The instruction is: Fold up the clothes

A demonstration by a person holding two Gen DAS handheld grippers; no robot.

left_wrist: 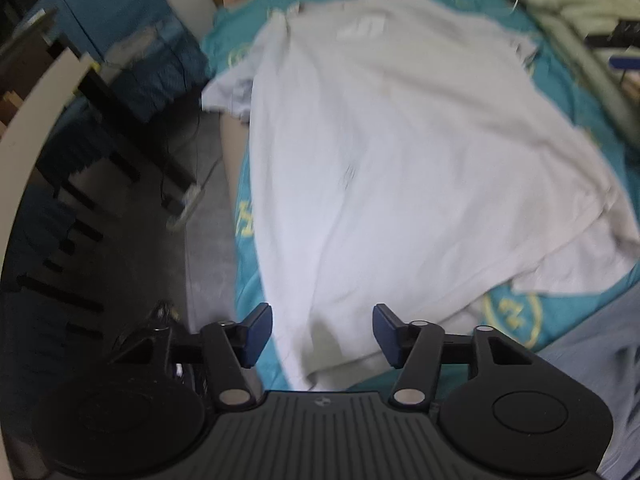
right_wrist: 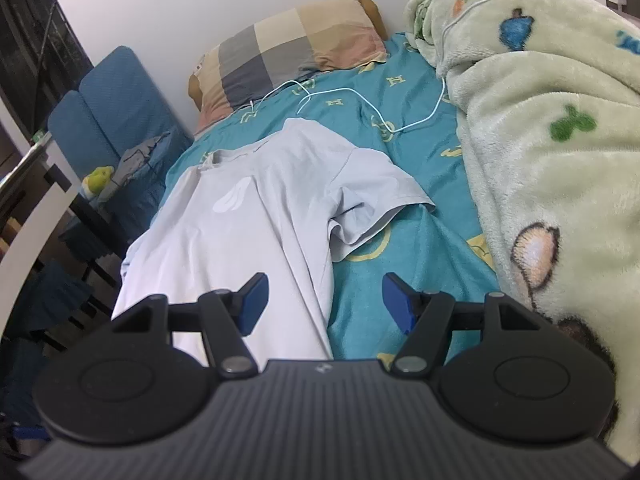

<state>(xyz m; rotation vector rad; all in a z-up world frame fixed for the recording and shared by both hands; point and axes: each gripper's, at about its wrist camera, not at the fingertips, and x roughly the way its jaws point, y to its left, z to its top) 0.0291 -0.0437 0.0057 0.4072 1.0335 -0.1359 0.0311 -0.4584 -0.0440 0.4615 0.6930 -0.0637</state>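
While both tongs gape, nothing gripped | pale T-shirt flat | teal bedsheet lettered "H"

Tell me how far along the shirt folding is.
Done: the shirt lies spread on the bed, its left side seemingly folded in. In hand: nothing; the left gripper and right gripper are both open and empty. Left: the right sleeve still sticks out, and the body needs folding.

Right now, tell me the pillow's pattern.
The pillow is checked in grey, beige and pink; clearest in right wrist view.
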